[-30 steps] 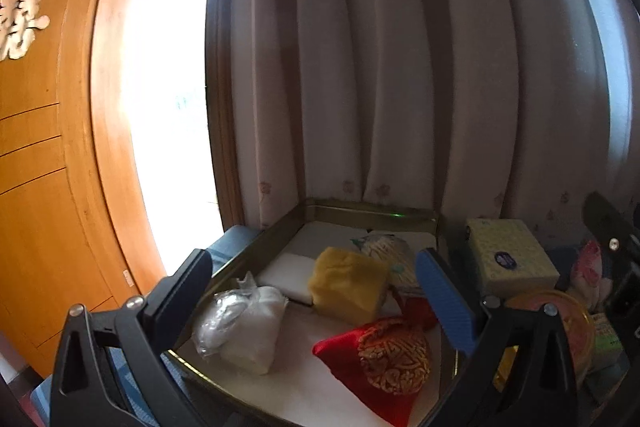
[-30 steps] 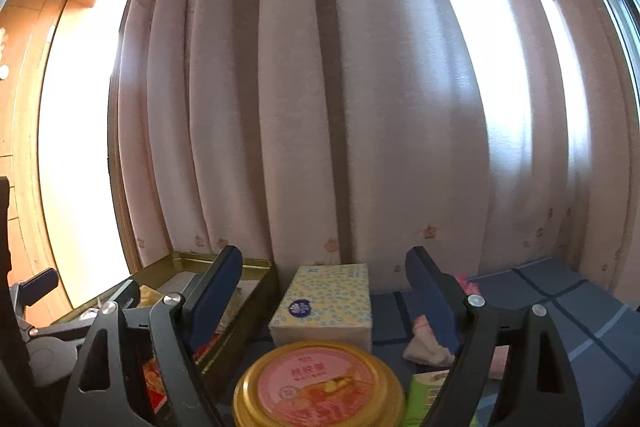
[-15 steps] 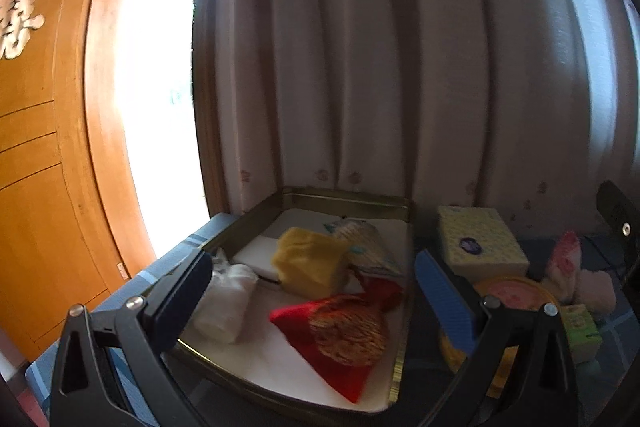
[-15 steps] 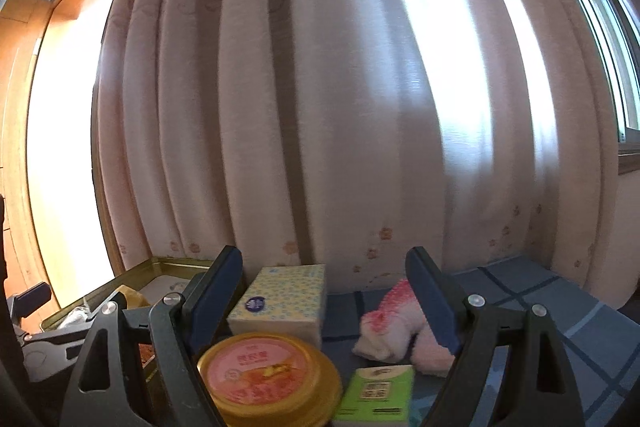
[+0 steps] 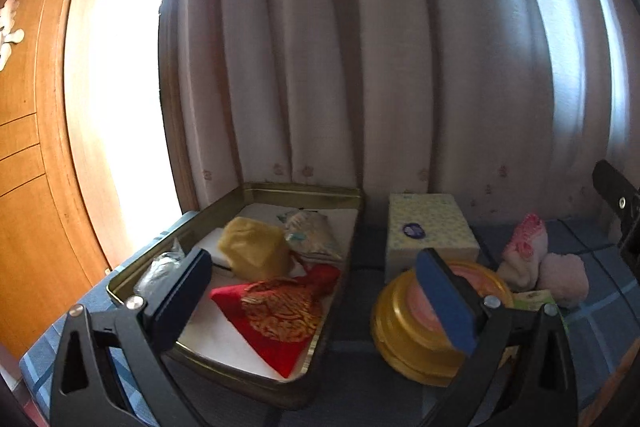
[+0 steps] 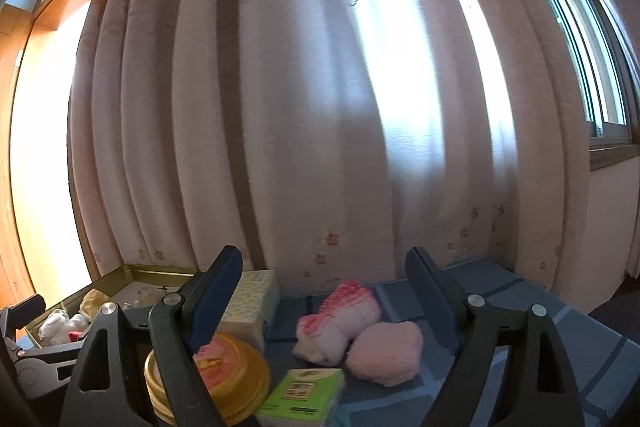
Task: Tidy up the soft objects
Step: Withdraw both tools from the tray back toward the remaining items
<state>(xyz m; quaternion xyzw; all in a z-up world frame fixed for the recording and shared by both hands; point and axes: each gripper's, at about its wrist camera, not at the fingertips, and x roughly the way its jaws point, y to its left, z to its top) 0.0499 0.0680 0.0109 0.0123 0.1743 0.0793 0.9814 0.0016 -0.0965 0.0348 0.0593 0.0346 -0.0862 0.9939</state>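
Green packet [image 6: 301, 393] partly behind gold tin [image 6: 224, 379]; label print perhaps too blurred.

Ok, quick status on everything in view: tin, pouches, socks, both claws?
Gold tin tray: lid off, holding soft items.
Red pouch: lying flat in the tray.
Yellow cloth: in the tray, bunched.
Pink-and-white sock: outside the tray, on the blue cloth.
Pink puff: beside that sock, touching it.
Round gold tin: lid on.
Left claw: open, empty.
Right claw: open, empty.
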